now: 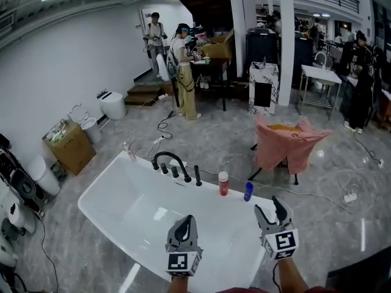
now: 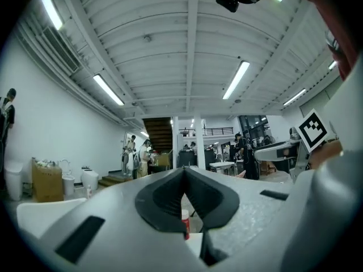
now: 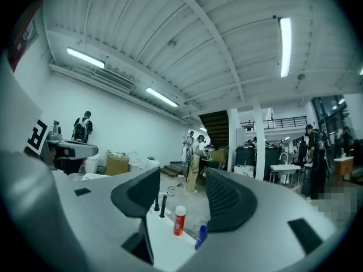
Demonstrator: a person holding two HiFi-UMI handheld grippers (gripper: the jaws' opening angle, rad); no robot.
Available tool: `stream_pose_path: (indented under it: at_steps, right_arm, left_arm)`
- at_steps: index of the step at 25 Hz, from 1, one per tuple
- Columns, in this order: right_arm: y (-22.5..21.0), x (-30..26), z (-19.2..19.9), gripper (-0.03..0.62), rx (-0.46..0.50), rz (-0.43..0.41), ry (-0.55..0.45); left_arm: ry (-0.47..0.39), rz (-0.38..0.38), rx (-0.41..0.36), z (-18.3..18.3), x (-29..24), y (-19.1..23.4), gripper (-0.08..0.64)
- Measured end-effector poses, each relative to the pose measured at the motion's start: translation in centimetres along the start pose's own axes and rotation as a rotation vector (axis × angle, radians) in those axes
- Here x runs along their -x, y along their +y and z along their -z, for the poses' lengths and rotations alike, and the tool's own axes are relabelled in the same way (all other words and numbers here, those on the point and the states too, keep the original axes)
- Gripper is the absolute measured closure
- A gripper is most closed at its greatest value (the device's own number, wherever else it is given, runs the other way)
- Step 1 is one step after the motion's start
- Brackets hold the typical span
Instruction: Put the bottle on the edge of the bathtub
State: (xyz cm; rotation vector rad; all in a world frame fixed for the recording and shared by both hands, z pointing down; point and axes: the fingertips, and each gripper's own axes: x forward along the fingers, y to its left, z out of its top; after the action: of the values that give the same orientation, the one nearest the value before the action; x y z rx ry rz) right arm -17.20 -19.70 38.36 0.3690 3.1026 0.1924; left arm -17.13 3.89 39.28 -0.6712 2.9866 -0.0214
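Bright, even lighting frm ceiling tube lights (image 3: 285, 44). Floor (image 1: 232, 139) glare ~4 o'clock, head view. Heavy fisheye warp; gripper-view corners black.

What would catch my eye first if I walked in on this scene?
A big white bathtub fills the middle of a workshop floor, with a red bottle and a blue bottle standing on its far rim. Nearest the camera are two hand-held tools: the left gripper, fingers together, and the right gripper, fingers apart.

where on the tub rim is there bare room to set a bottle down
The white bathtub's rim is bare left of the black curved faucet, and a narrower gap lies between the black handles and the red white-capped bottle. Crowded where that bottle and the small blue bottle stand close.
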Motion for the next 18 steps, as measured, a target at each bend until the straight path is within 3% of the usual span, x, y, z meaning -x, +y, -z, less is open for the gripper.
stream_pose_path:
  at_steps: [4, 11, 18]
  right_arm:
    - [-0.8, 1.2, -1.7, 0.342, 0.018, 0.032, -0.045]
    - [-1.1, 1.4, -1.4, 0.351, 0.006, 0.039, -0.042]
    - [-1.9, 1.8, -1.1, 0.482, -0.006, 0.051, -0.049]
  left_arm:
    - [-0.073, 0.019, -0.046, -3.1, 0.1, -0.9, 0.555]
    - [-0.059, 0.031, -0.053, -3.1, -0.6, -1.5, 0.555]
    - [-0.046, 0.033, -0.046, -2.5, -1.1, -2.4, 0.555]
